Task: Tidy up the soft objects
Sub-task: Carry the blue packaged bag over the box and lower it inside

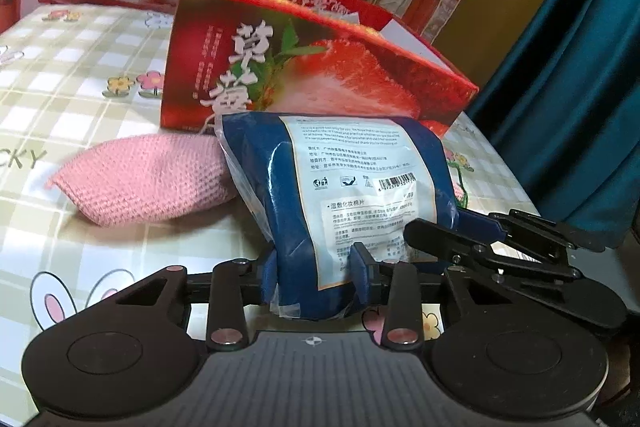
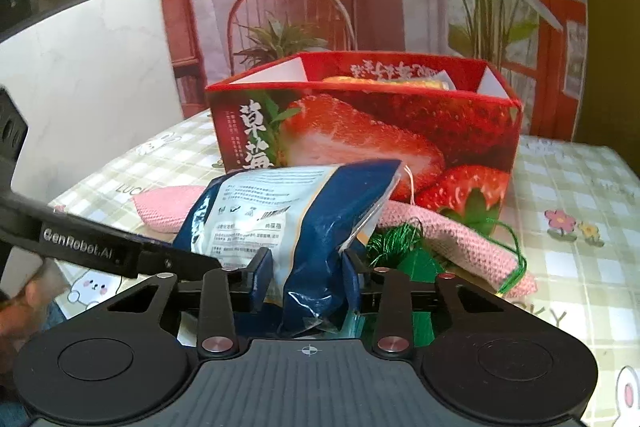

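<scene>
Blue packet (image 1: 320, 195) clamped at its lower end by both left gripper (image 1: 316, 267) and right gripper (image 2: 308, 267); strawberry box (image 1: 304, 67) stands behind, pink knitted pouch (image 1: 148, 179) beside.

Navy blue plastic packet (image 1: 340, 195) up front, glossy, with a pale blue-white label panel carrying small dark print and a black barcode. Behind it, the red cardboard box (image 1: 312, 67) shows a big red-and-white cut strawberry, green leaves and white brush characters; its inner flaps are white. Something yellow-orange (image 2: 384, 81) peeks over the rim. The pink knitted pouch (image 1: 148, 179) has a fine woven texture. Green tassel threads (image 2: 394, 243) lie dark and shiny. The bench cloth (image 1: 72, 99) is pale green-and-white check with pink and yellow flowers and white rabbits. Black grippers, blue-padded jaws.
</scene>
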A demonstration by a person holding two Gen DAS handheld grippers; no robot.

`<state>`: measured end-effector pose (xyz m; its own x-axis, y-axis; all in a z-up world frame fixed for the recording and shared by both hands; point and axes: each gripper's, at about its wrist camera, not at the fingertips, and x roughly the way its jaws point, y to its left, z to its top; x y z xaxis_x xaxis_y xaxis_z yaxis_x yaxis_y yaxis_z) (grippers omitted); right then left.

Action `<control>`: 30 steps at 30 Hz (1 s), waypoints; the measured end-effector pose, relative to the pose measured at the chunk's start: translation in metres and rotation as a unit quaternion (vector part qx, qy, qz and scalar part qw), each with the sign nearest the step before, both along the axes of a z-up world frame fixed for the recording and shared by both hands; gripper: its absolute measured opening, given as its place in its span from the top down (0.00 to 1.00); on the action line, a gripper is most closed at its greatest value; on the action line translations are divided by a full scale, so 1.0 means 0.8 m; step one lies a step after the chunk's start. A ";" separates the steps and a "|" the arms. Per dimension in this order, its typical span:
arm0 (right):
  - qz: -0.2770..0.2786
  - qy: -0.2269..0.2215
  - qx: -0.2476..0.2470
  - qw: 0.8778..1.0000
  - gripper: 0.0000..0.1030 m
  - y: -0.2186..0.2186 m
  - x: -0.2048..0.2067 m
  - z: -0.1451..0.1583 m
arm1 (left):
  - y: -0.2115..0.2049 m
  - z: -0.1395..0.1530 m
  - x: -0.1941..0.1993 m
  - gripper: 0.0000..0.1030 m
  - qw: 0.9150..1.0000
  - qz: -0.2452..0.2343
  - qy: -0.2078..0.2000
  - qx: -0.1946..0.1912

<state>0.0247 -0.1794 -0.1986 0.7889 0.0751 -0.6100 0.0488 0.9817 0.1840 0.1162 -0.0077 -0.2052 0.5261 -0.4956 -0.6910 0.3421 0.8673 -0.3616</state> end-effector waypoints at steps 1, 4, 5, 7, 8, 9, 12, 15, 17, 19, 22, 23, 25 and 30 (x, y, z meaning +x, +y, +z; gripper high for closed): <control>0.004 -0.006 -0.005 1.000 0.70 0.002 -0.001 0.003 | 0.001 0.003 -0.001 0.61 1.000 0.001 -0.006 0.000; 0.014 -0.033 -0.019 0.999 0.71 0.007 -0.005 0.014 | 0.003 0.017 -0.007 0.61 0.999 0.006 -0.033 -0.011; 0.017 -0.044 -0.025 0.999 0.71 0.009 -0.007 0.018 | 0.003 0.021 -0.008 0.61 0.999 0.006 -0.041 -0.013; 0.019 -0.061 -0.033 0.997 0.71 0.010 -0.009 0.026 | 0.003 0.032 -0.011 0.61 0.998 0.006 -0.061 -0.017; 0.019 -0.069 -0.036 0.997 0.71 0.009 -0.011 0.031 | 0.002 0.036 -0.012 0.61 0.997 0.004 -0.069 -0.018; 0.018 -0.075 -0.038 0.996 0.71 0.008 -0.011 0.035 | 0.001 0.041 -0.012 0.61 0.997 0.002 -0.078 -0.020; 0.014 -0.087 -0.042 0.995 0.71 0.005 -0.011 0.045 | -0.001 0.055 -0.011 0.61 0.995 -0.005 -0.098 -0.021; 0.011 -0.093 -0.051 0.994 0.71 0.002 -0.005 0.055 | -0.008 0.070 -0.005 0.61 0.993 -0.014 -0.115 -0.008; 0.009 -0.099 -0.053 0.994 0.71 -0.002 -0.001 0.063 | -0.011 0.083 -0.003 0.61 0.992 -0.018 -0.126 -0.004; 0.006 -0.106 -0.054 0.993 0.71 -0.005 0.004 0.073 | -0.015 0.095 0.000 0.61 0.990 -0.022 -0.140 -0.004; 0.002 -0.114 -0.054 0.992 0.71 -0.017 0.014 0.090 | -0.021 0.113 0.009 0.61 0.988 -0.026 -0.155 -0.009; 0.000 -0.115 -0.051 0.992 0.71 -0.021 0.017 0.095 | -0.023 0.117 0.014 0.61 0.987 -0.026 -0.157 -0.010; -0.003 -0.118 -0.045 0.992 0.71 -0.029 0.027 0.103 | -0.026 0.126 0.023 0.61 0.987 -0.025 -0.158 -0.012; -0.011 -0.118 -0.040 0.992 0.71 -0.048 0.057 0.116 | -0.038 0.143 0.045 0.61 0.985 -0.020 -0.173 -0.007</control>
<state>0.0701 -0.2180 -0.1055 0.9112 0.0149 -0.4117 0.0354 0.9928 0.1142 0.1524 -0.0382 -0.0910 0.7083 -0.5297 -0.4667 0.4811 0.8460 -0.2300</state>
